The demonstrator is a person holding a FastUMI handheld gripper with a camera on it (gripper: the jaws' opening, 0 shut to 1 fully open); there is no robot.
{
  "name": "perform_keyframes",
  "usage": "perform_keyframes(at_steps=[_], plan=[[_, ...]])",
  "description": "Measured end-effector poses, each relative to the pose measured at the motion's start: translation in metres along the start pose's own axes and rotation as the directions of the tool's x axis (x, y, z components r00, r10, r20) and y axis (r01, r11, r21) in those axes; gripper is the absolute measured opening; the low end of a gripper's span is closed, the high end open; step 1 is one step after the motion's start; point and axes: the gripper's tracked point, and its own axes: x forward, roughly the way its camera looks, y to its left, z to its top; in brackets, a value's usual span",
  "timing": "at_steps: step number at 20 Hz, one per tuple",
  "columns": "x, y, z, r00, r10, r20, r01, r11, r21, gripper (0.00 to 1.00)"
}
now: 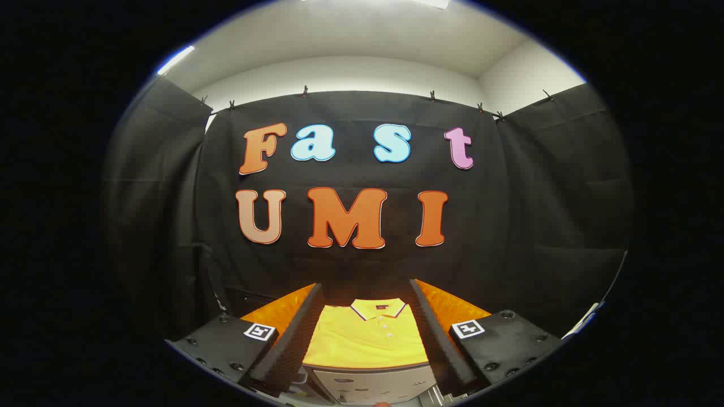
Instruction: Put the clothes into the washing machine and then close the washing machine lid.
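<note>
You've got the gripper [367,339] hanging with its fingers spread wide, gripping nothing, and the folded yellow polo shirt [366,338] lies flat between them in the lower middle of the frame. Just under it sits a pale box-like appliance top [373,384]; can't tell if that's the washer. Black cloth wall [537,226] behind, white ceiling [350,39] up top.

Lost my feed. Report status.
Gripper open, holding nothing. Yellow polo shirt lies flat ahead between the fingers, on an orange surface. Nothing blocking.

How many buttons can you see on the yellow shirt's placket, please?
2: both on the yellow polo shirt, one below the other beneath its collar, ahead between the open fingers. Others may be too small to see.
</note>
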Motion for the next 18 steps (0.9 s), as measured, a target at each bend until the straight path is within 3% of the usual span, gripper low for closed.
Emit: perform_keyframes(at_steps=[18], plan=[[0.0112,0.0031,0.0022,1.0,0.003,-0.007,-0.003,1.0,-0.009,0.98]])
